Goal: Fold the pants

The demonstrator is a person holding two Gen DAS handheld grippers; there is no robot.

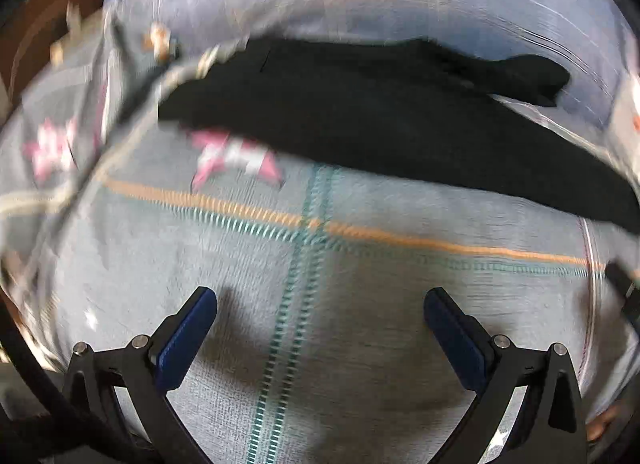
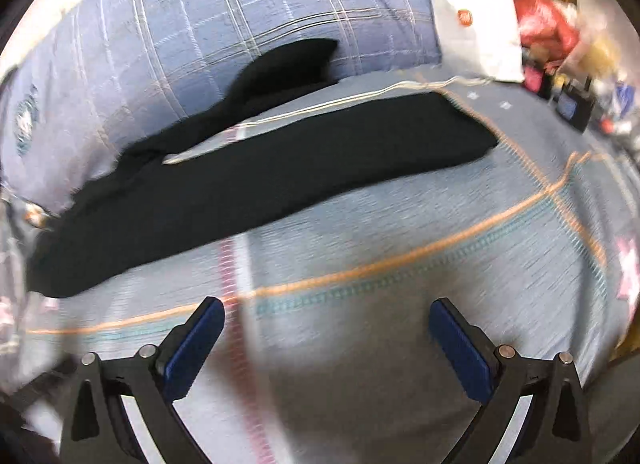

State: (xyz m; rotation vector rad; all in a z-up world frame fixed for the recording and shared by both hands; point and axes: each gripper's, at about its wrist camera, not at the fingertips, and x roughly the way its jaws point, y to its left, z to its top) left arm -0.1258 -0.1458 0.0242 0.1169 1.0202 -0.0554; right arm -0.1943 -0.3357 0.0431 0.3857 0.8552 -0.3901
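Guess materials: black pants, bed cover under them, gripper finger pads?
Black pants: soft matte fabric, likely knit or cotton; no sheen, limp edges. Bed cover: woven textile, visible thread texture and stitched orange and teal lines. Finger pads: blue, smooth, probably rubber or plastic on black rigid frames; blur leaves it open.

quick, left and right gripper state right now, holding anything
Left gripper: open, holding nothing, short of the black pants.
Right gripper: open, holding nothing, also short of the pants.

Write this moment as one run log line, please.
left gripper: open, empty | right gripper: open, empty | black pants: lying on bedspread, untouched
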